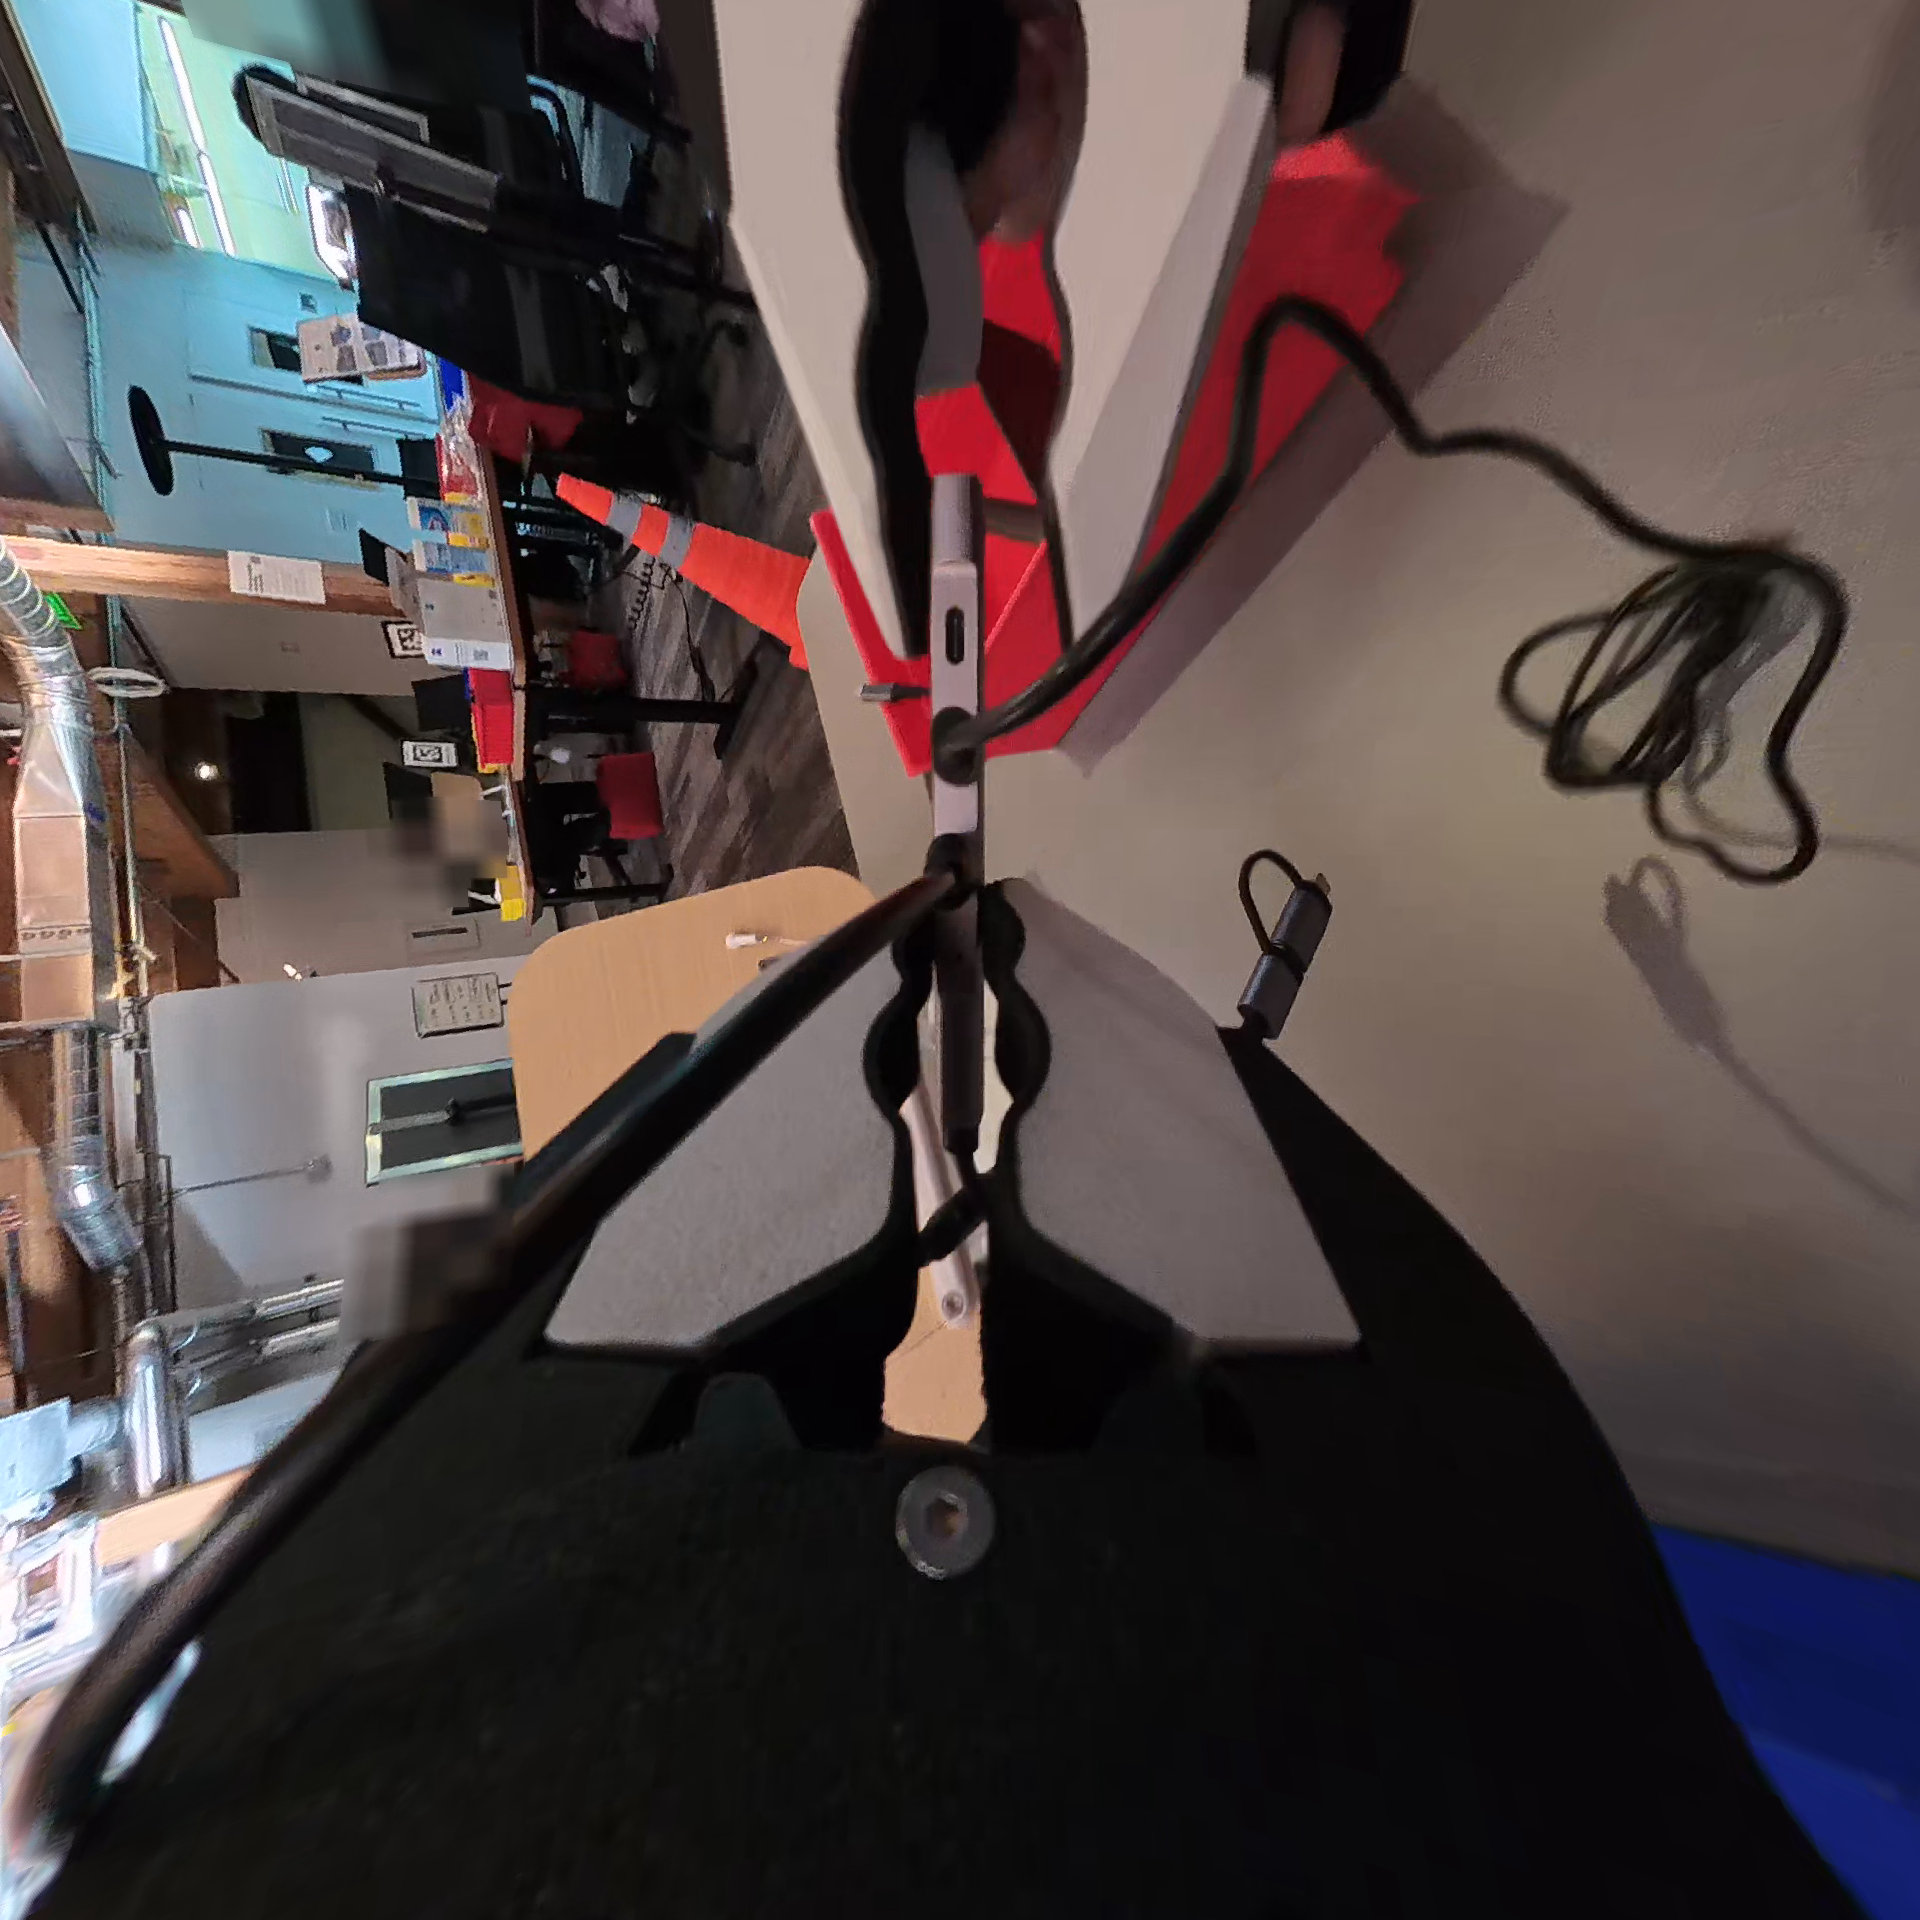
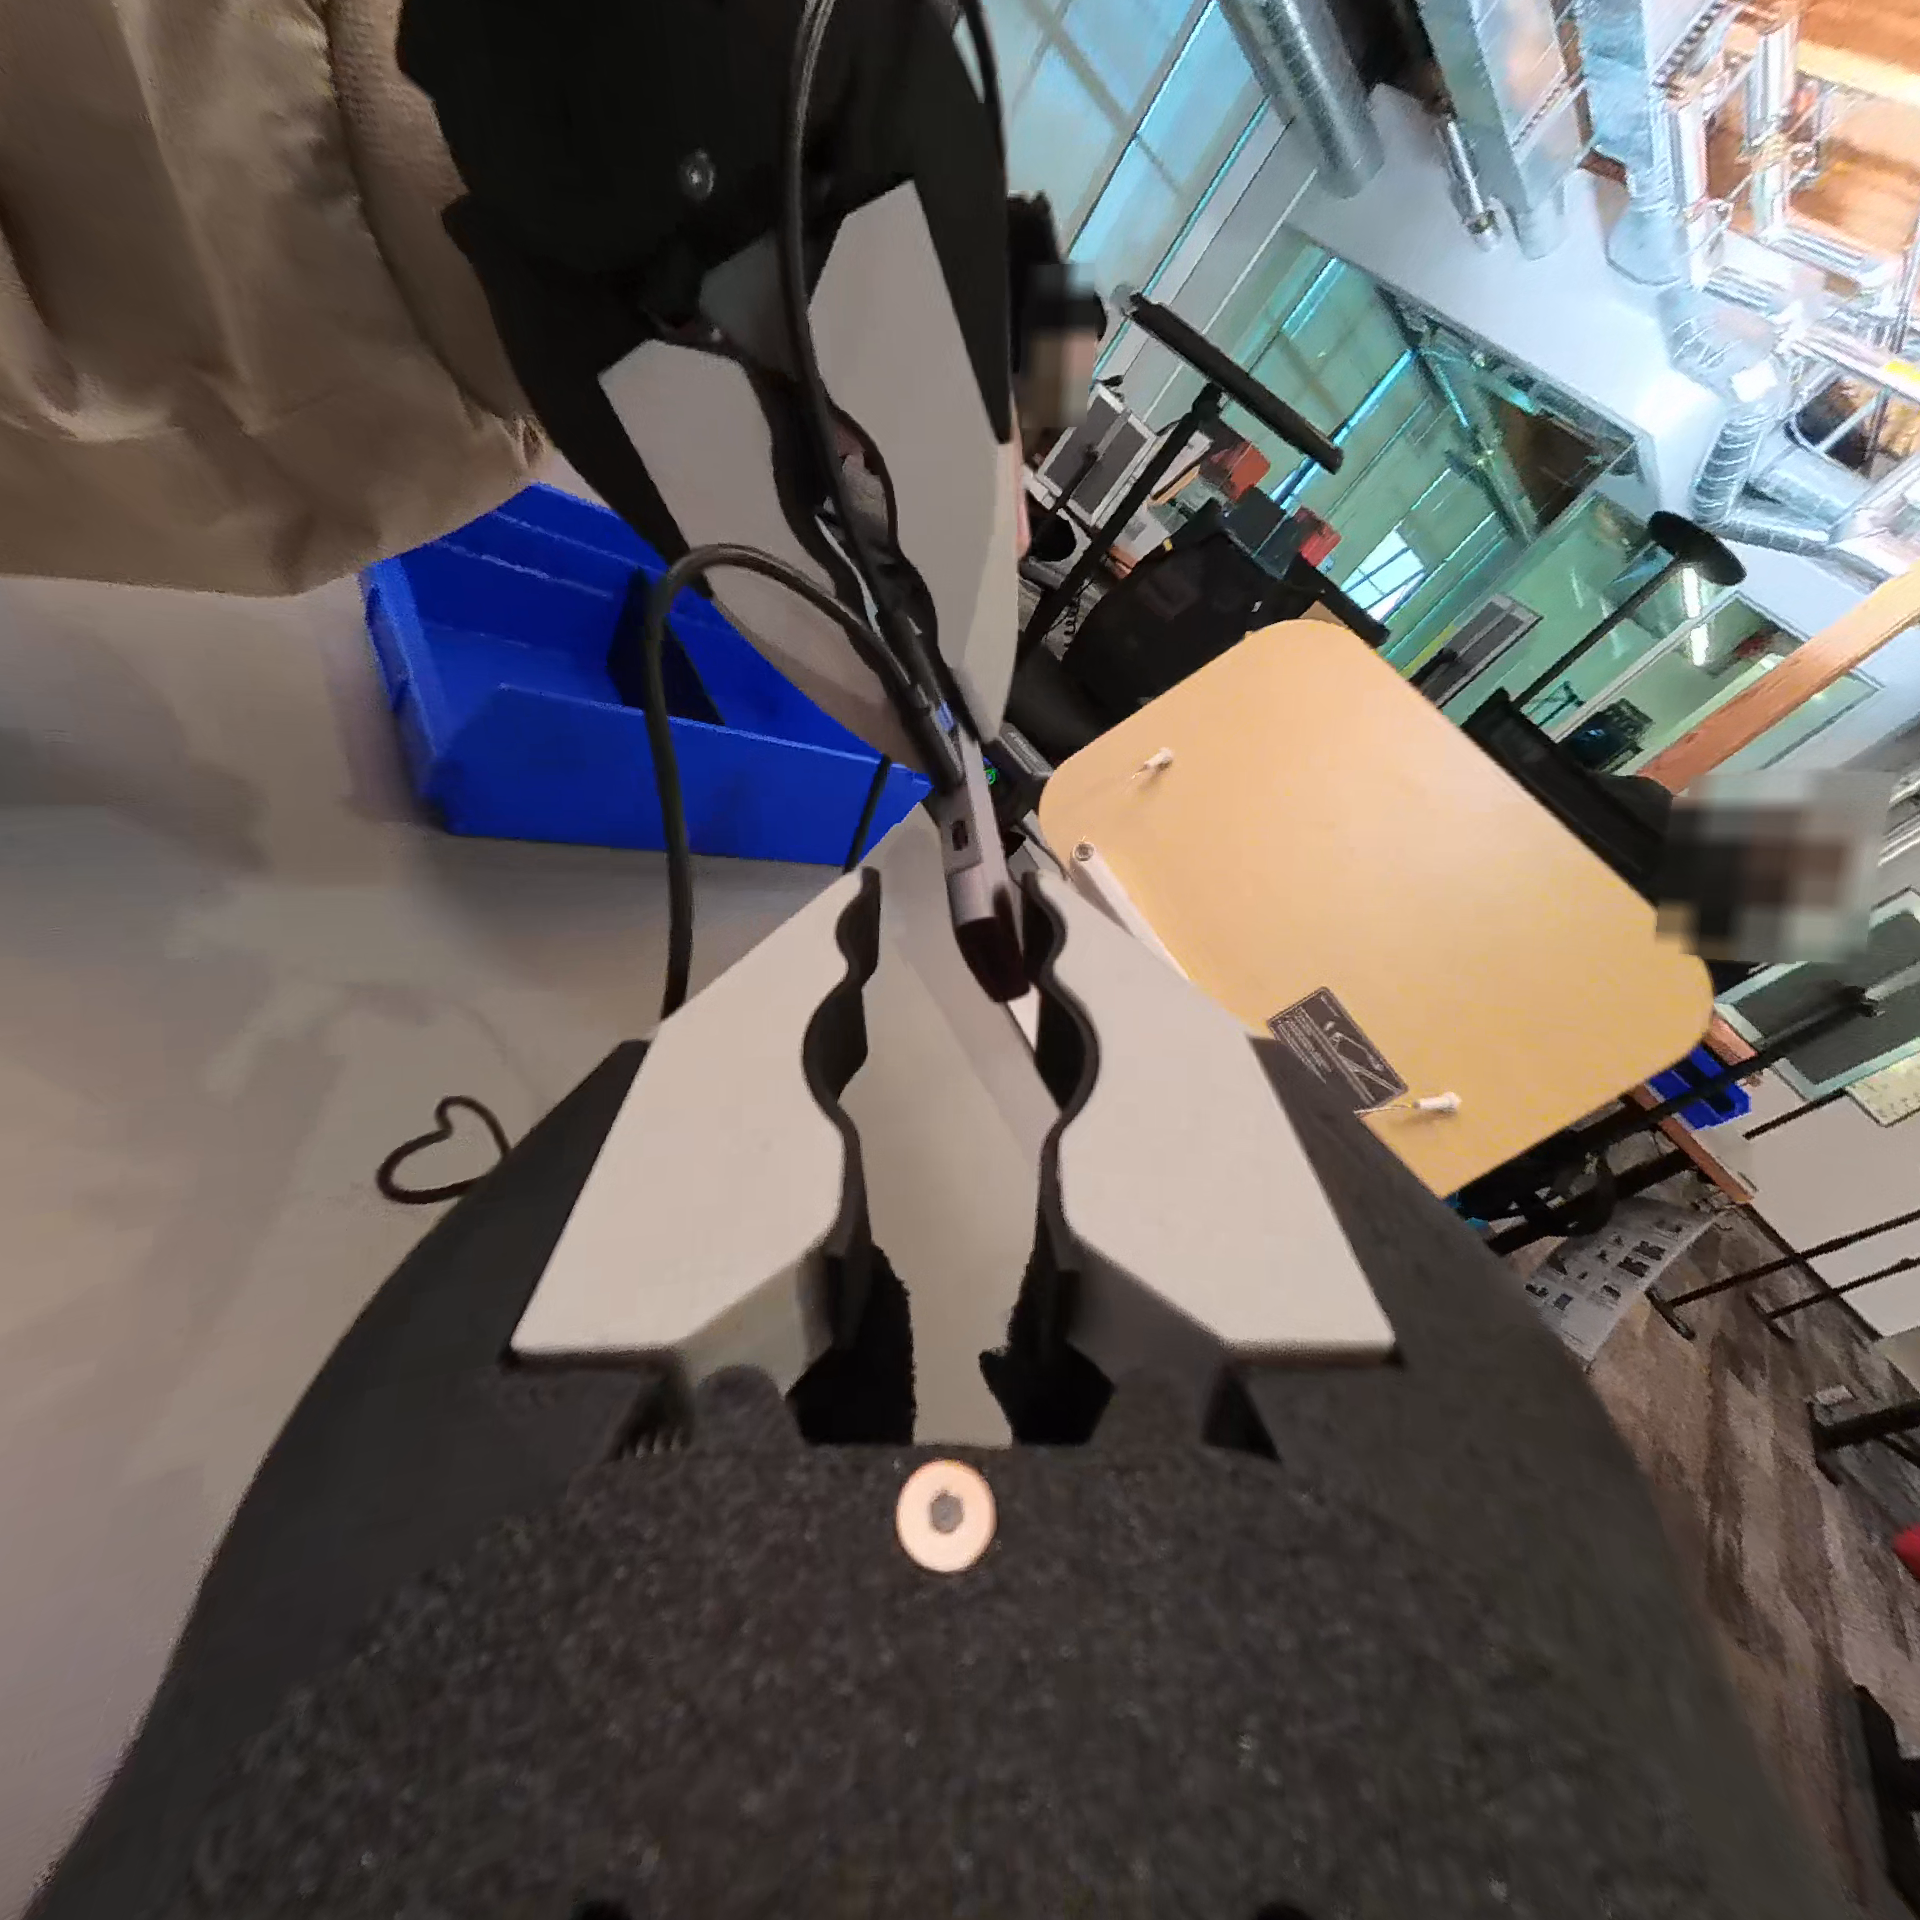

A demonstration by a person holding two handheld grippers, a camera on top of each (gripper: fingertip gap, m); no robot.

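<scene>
My left gripper (image 1: 961, 894) is shut on the dark grey plug end (image 1: 961, 997) of a slim silver adapter (image 1: 956, 623), held in the air above the white table (image 1: 1558, 1039). A black cable (image 1: 1299, 332) is plugged into the adapter's side and runs to a loose coil (image 1: 1683, 707) on the table. My right gripper (image 2: 948, 888) is open. The adapter's far end (image 2: 982, 914) sits between its fingertips and rests against the right pad, clear of the left pad. The left gripper (image 2: 940, 727) shows across from it, with the cable hanging from it.
A red bin (image 1: 1309, 239) and a small black adapter with a loop (image 1: 1283, 945) lie on the table. A blue bin (image 2: 582, 707) stands by a person's tan sleeve (image 2: 187, 260). A tan wooden panel (image 2: 1351, 883) sits past the table's edge, with an orange cone (image 1: 707, 551) on the floor.
</scene>
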